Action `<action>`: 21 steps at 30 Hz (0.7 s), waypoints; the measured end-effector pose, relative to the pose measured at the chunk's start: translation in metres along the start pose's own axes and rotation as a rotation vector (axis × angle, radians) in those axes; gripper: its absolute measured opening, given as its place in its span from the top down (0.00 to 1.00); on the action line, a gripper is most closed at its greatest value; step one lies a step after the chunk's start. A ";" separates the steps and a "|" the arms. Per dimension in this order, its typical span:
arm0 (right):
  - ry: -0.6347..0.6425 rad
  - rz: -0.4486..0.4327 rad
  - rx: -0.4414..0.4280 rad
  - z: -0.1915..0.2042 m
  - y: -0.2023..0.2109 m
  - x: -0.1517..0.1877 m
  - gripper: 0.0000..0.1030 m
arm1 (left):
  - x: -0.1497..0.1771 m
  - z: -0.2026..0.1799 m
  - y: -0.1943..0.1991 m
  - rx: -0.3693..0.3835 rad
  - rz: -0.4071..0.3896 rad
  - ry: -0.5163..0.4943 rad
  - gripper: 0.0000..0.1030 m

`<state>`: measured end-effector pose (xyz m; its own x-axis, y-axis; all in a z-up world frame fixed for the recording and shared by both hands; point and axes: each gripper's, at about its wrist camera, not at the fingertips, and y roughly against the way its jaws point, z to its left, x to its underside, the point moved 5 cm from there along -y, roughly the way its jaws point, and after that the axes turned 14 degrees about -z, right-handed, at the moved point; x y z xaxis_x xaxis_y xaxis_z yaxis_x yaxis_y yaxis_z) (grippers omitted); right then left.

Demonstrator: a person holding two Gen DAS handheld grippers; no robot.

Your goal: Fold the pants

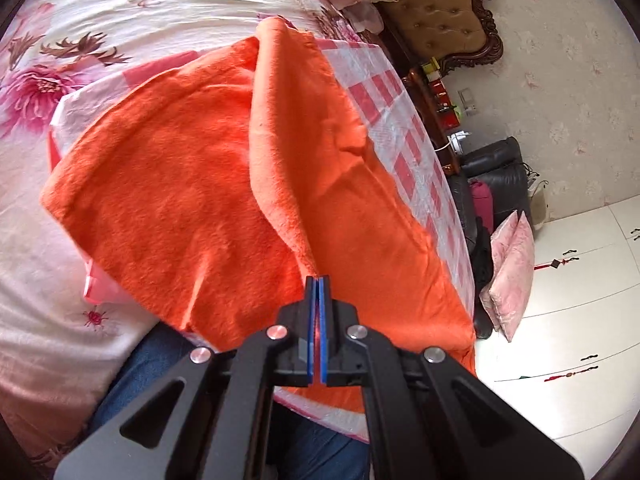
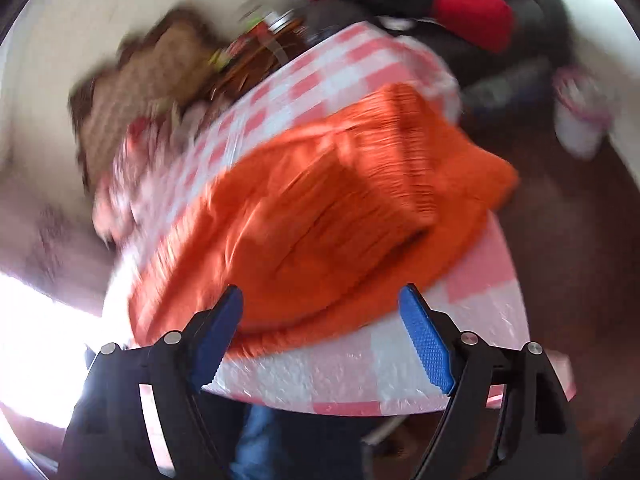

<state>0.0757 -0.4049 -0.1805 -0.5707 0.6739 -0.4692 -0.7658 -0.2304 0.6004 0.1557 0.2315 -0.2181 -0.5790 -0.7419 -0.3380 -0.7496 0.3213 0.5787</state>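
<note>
- Between the closed blue pads of the left tool (image 1: 318, 280) a sliver of orange shows, so this tool is clamped on a thin edge of the orange pants (image 1: 208, 184); its black arms run back toward the person's blue-jeaned legs (image 1: 148, 364) at the bottom of the left wrist view.
- From that pinch, a raised ridge of fabric runs up and away across the pants, with one layer lapped over the other, so I judge a fold is partly made and being carried across.
- Beyond the pants on the side away from the person lies the pink-and-white checked cloth (image 1: 400, 120) that carries them, and past that cloth the floral bedspread (image 1: 80, 60).
- Just short of the near hem of the pants, the right tool (image 2: 322, 302) stands with its pads wide apart and nothing between them; they touch no fabric, and the view is smeared by motion.
- Seen from the right wrist, the pants (image 2: 320, 216) sit as a bunched, doubled heap on the checked cloth (image 2: 460, 320), the ribbed waistband (image 2: 400, 144) at the far end.
- Judged step: mid-fold, left tool holding, right tool free to regrasp.
- Next move likely calls for the right tool to close on the near hem, catching both layers and not the checked cloth beneath.
- Both tools point downward at the pants.
</note>
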 end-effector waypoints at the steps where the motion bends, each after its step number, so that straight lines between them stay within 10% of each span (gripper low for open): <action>1: -0.045 0.006 0.003 -0.004 -0.002 0.000 0.23 | 0.000 -0.001 -0.002 0.005 0.001 -0.001 0.99; 15: -0.227 0.082 0.012 -0.007 -0.021 0.001 0.23 | 0.004 0.012 0.001 0.047 -0.005 0.051 0.99; 17: -0.211 0.086 0.051 -0.007 -0.028 0.008 0.39 | 0.004 0.014 0.001 0.057 -0.001 0.066 0.99; 19: -0.209 0.080 0.080 -0.010 -0.030 0.009 0.80 | 0.001 0.019 0.003 0.074 -0.006 0.097 0.87; 21: -0.197 0.054 0.060 -0.005 -0.024 0.005 0.82 | -0.003 0.023 0.003 0.084 -0.005 0.127 0.82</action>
<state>0.0897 -0.3997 -0.2009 -0.5369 0.7873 -0.3032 -0.7131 -0.2315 0.6617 0.1481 0.2479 -0.2322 -0.5337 -0.8107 -0.2408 -0.7796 0.3613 0.5116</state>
